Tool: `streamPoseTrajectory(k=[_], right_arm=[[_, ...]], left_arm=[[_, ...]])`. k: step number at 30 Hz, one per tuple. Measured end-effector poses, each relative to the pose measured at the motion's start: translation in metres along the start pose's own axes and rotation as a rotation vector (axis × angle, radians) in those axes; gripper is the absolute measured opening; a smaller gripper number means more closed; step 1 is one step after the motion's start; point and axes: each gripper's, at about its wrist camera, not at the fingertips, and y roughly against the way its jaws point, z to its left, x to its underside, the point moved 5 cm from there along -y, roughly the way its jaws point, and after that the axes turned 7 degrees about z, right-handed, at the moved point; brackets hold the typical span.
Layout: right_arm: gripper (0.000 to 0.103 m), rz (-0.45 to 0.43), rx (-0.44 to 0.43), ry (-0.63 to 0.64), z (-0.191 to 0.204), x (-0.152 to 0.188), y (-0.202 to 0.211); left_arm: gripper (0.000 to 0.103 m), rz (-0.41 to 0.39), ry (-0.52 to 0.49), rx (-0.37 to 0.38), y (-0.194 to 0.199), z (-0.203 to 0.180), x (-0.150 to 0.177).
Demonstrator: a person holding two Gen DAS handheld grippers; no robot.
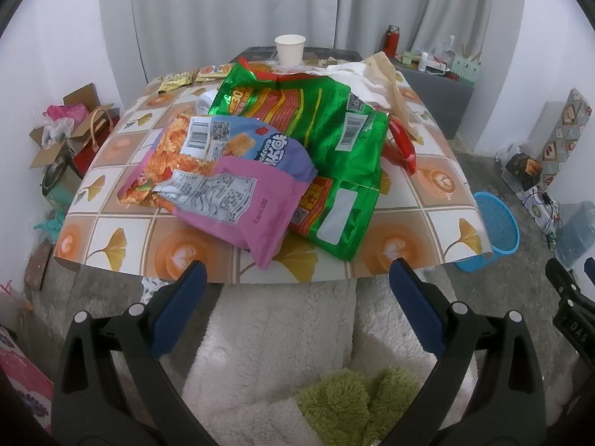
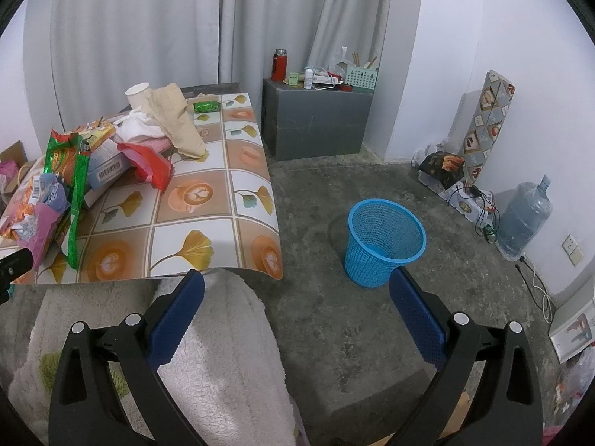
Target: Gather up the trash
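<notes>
A heap of snack wrappers lies on the patterned table (image 1: 186, 252): a pink and orange bag (image 1: 238, 186) on top of a large green bag (image 1: 327, 126), with a red wrapper (image 1: 401, 145) at the right. A white paper cup (image 1: 290, 49) stands at the far edge. My left gripper (image 1: 297, 275) is open, short of the table's near edge, with nothing between its fingers. My right gripper (image 2: 297, 282) is open over the floor, beside the table's corner (image 2: 267, 256). A blue mesh bin (image 2: 385, 241) stands on the floor just ahead of its right finger.
White and tan cloths (image 2: 167, 119) lie behind the wrappers. A grey cabinet (image 2: 316, 122) with a red flask stands by the curtain. A water jug (image 2: 524, 219) and cables sit by the right wall. Open boxes (image 1: 70, 130) crowd the left. A person's fleece-clad legs (image 1: 282, 353) are below.
</notes>
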Motion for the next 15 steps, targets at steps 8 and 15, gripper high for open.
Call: streamPoseTrajectory(k=[8,15], right_arm=[[0.097,-0.021,-0.014,-0.004,0.0,-0.005,0.0],[0.097,-0.115,-0.072,0.039,0.014,-0.036,-0.001]], left_arm=[[0.094,-0.011,-0.007,0.006,-0.001,0.007,-0.006],[0.094,-0.101,0.004,0.066,0.01,0.029,-0.048]])
